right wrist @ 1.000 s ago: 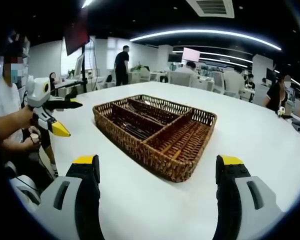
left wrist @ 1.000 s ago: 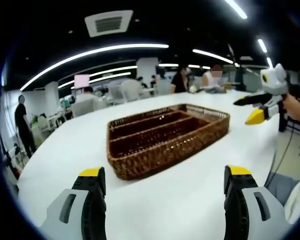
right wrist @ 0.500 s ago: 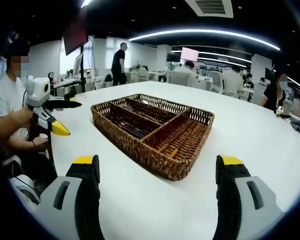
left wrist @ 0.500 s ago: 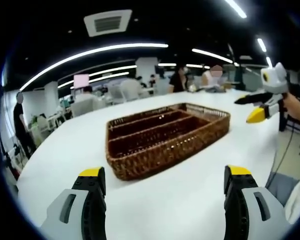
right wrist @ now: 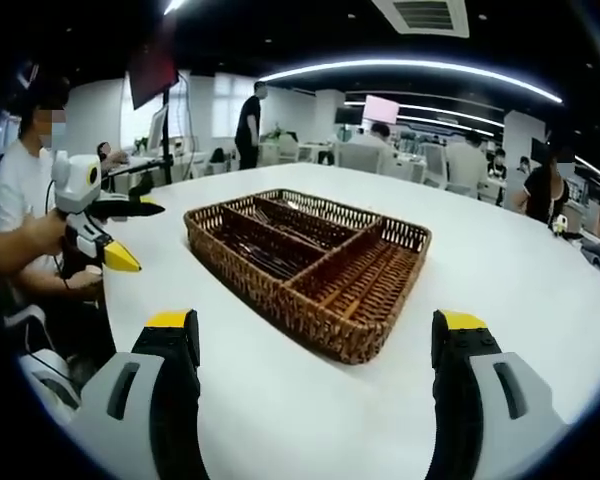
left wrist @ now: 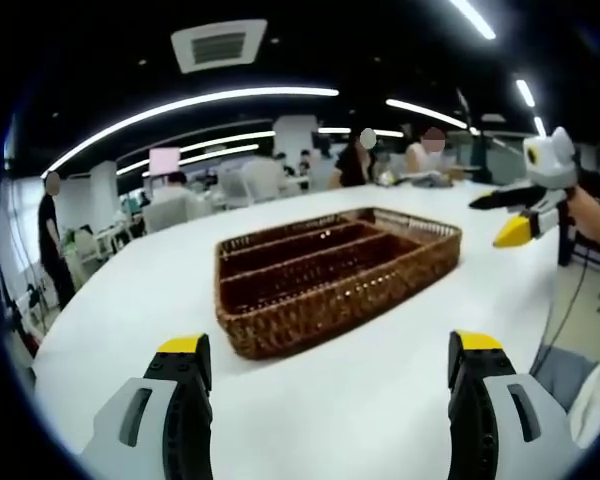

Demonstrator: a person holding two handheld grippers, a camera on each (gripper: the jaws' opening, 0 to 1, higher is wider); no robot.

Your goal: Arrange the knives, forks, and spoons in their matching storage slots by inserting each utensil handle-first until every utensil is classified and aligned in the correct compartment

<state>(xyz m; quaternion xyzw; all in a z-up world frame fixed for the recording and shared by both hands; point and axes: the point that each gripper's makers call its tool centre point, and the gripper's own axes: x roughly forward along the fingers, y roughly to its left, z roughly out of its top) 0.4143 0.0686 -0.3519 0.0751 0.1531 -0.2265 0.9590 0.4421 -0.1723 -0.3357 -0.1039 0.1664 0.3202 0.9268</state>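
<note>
Wicker tray (right wrist: 310, 262) on white table (right wrist: 500, 290), ahead of right gripper (right wrist: 315, 345)

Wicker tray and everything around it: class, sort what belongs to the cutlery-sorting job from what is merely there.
Job:
wicker tray
utensils in its compartments
left gripper
right gripper

Merely there:
white table
office chairs
people in the background

Bright ceiling strip lights (left wrist: 190, 105); table (right wrist: 280, 400) glare; fisheye-bent edges; soft background.
</note>
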